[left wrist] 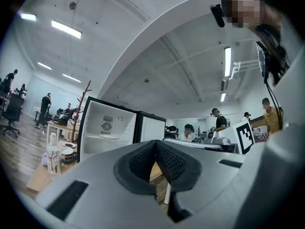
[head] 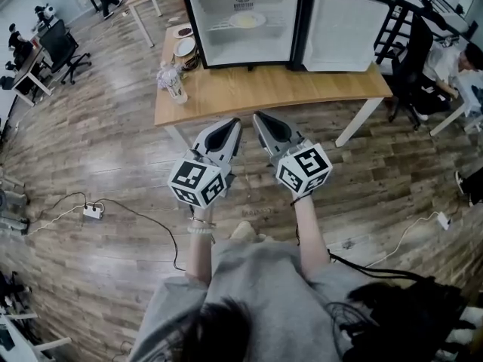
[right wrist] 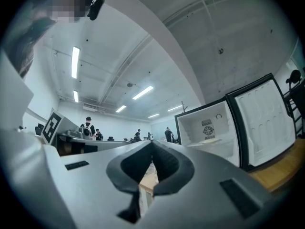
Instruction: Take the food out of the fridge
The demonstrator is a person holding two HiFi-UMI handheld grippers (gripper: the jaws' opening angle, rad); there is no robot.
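Currently my left gripper (head: 231, 125) and right gripper (head: 262, 119) are pressed together, empty; reaching the plate (head: 247, 19) in the mini fridge (head: 199, 29) like that could shove it.

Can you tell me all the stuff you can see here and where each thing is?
fridge: one, white inside, black frame, door open, on the table
plate of food: one, pale, on the fridge shelf
table: one, wooden, ahead of the person
dishes: two, white, table's left end
bottle: one, patterned, table's left front corner
power strip: one, white, floor at left
office chair: one, black, far left
left hand-held gripper: one, grey, shut, empty
right hand-held gripper: one, grey, shut, empty, beside it
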